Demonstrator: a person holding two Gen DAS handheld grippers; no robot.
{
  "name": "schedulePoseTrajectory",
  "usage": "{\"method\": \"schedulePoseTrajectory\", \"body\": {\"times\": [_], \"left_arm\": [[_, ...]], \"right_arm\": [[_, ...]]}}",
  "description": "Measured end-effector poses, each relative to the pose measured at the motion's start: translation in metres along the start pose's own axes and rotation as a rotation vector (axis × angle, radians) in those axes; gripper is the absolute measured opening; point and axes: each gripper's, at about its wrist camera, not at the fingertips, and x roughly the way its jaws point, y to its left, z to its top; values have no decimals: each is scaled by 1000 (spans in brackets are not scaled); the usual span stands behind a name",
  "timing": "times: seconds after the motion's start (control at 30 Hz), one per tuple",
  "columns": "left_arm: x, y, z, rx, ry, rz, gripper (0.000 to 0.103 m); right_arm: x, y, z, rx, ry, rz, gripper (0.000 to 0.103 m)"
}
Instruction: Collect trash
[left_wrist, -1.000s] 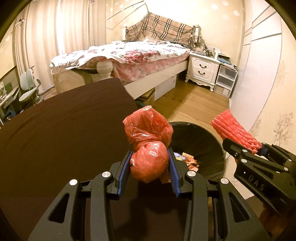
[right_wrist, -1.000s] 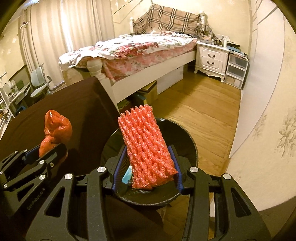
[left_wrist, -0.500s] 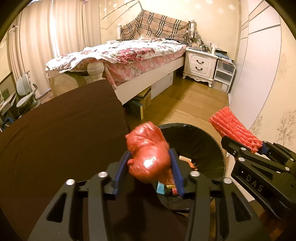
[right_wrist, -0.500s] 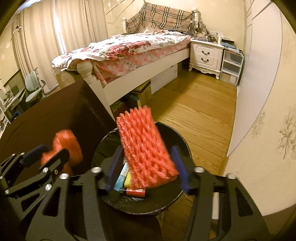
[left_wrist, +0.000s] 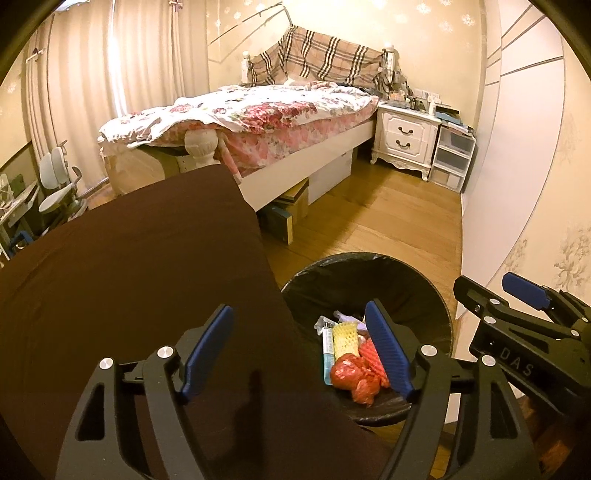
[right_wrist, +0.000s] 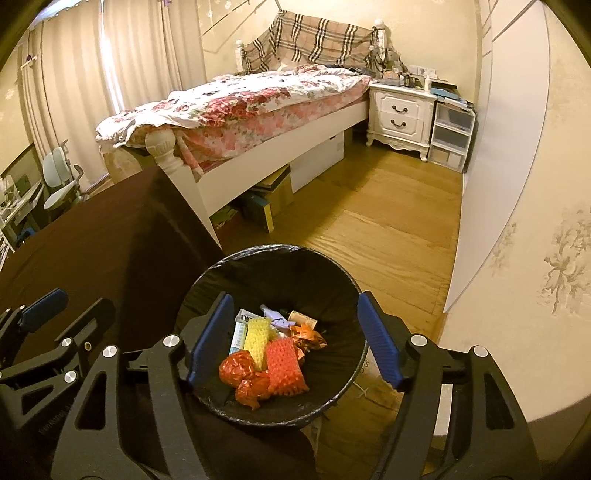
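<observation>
A black-lined trash bin (right_wrist: 332, 273) stands on the floor beside the brown table; it also shows in the left wrist view (left_wrist: 406, 273). Inside lie a red plastic bag (right_wrist: 243, 376), a red foam net (right_wrist: 284, 365), a yellow foam net (right_wrist: 258, 338) and other scraps. The red bag (left_wrist: 351, 374) and yellow net (left_wrist: 345, 338) also show in the left wrist view. My left gripper (left_wrist: 299, 350) is open and empty above the table edge next to the bin. My right gripper (right_wrist: 291, 343) is open and empty above the bin.
The brown table (left_wrist: 129, 266) fills the left. A bed (left_wrist: 266, 118) with a floral cover stands beyond it, with boxes (left_wrist: 291, 206) underneath. A white nightstand (left_wrist: 404, 136) and drawers (left_wrist: 452, 158) stand at the back right. A wall (right_wrist: 535, 221) runs along the right.
Both grippers have opened. The red bag has dropped from the left one and the red foam net from the right one, and both now lie in the bin.
</observation>
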Motion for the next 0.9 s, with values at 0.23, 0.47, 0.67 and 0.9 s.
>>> {"method": "schedulePoseTrajectory", "body": {"times": [0.23, 0.47, 0.67, 0.9], "left_arm": [[-17, 9, -8, -12, -18, 9, 74], [-35, 22, -15, -42, -29, 26, 75], [-52, 29, -18, -51, -57, 49, 76], [-65, 35, -22, -70, -74, 56, 77]], "right_arm": [[-19, 12, -4, -25, -25, 4, 75], [-40, 22, -9, -41, -46, 29, 78], [-55, 25, -14, -53, -63, 46, 78], [-64, 27, -20, -62, -72, 53, 79]]}}
